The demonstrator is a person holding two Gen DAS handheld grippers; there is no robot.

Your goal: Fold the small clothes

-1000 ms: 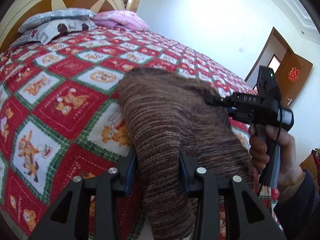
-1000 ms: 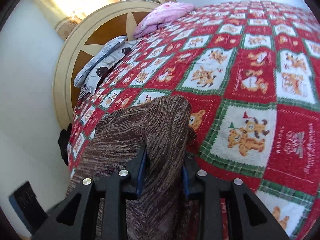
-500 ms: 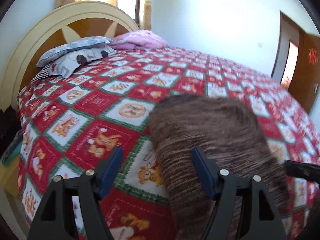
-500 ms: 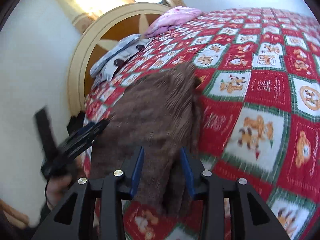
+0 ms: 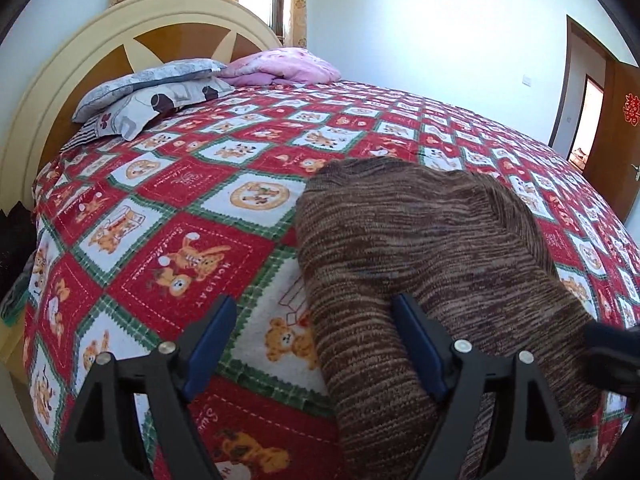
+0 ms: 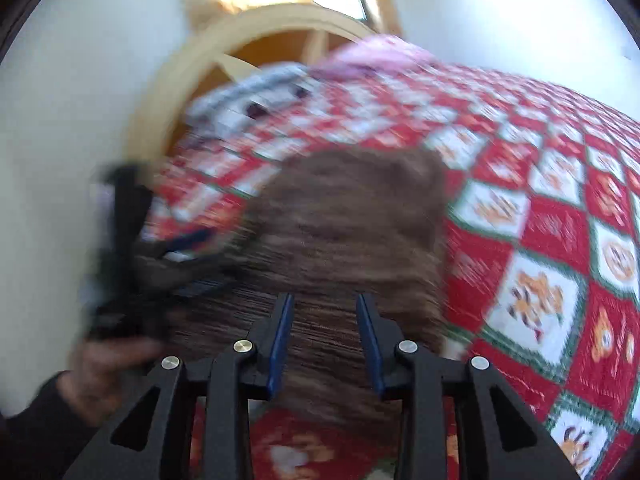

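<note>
Up close, the left gripper (image 5: pixel 314 344) has just been spreading its jaws and they stand wide apart now. The near edge of the brown striped knit garment (image 5: pixel 432 248) runs between them, but the left pad is clear of it, so nothing's pinched there. The right gripper (image 6: pixel 325 340) is clamped on the same knit (image 6: pixel 352 232), with cloth bunched between its blue pads (image 6: pixel 280 340), though that view is pretty motion-blurred. The knit lies spread on the red teddy-bear quilt (image 5: pixel 176 208), near the foot end of the bed. The left hand (image 6: pixel 108 364) shows at the lower left of the right wrist view. Further back, grey patterned pillows (image 5: pixel 152 92) and a pink blanket (image 5: pixel 280 66) sit against the cream and wood headboard (image 5: pixel 80 64). Wooden door (image 5: pixel 618 136) off to the right.
</note>
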